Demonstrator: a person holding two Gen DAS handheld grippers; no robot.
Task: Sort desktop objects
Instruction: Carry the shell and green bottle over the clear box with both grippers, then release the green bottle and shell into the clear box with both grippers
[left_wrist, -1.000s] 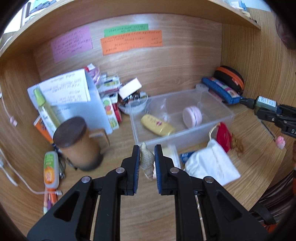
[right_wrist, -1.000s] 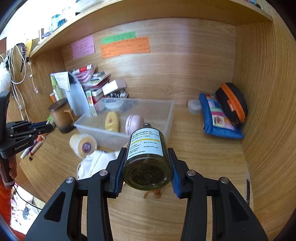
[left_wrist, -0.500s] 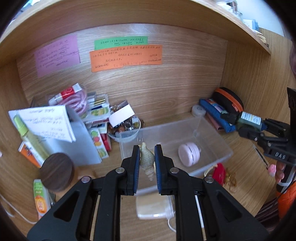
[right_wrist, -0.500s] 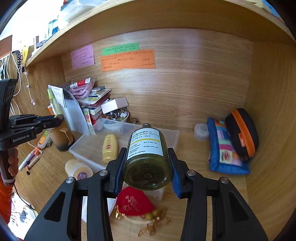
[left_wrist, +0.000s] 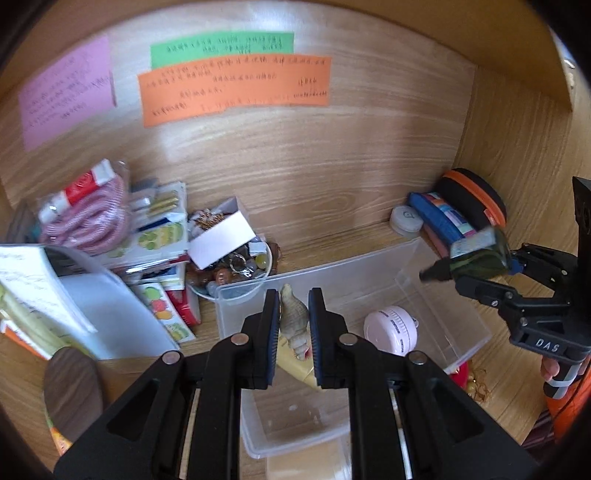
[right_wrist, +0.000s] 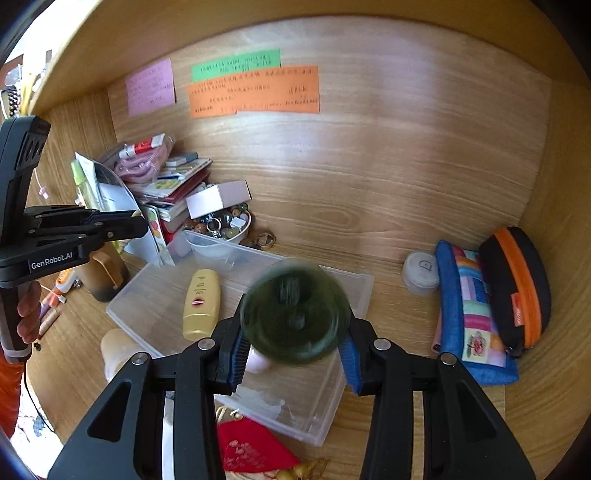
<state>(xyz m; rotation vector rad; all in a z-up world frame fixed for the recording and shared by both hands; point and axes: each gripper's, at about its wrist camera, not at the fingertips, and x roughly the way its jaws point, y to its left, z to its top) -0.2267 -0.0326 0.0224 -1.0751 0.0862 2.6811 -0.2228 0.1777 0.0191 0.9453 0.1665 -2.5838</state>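
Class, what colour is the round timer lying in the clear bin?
Pale pink timer; the left wrist view shows it best.

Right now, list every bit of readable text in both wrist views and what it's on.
"GenRobot.AI": side of the left tool.
"DAS": body of the right tool.
Handwriting on the pink note, green note and orange note: too blurred to read.
Yellow tube label: too small to read.
Green bottle label: motion-blurred, unreadable.

back wall (right_wrist: 369, 147): wood grain | notes (left_wrist: 236, 88): pink, green, orange | shelf (right_wrist: 221, 26): overhead | light: soft sheen
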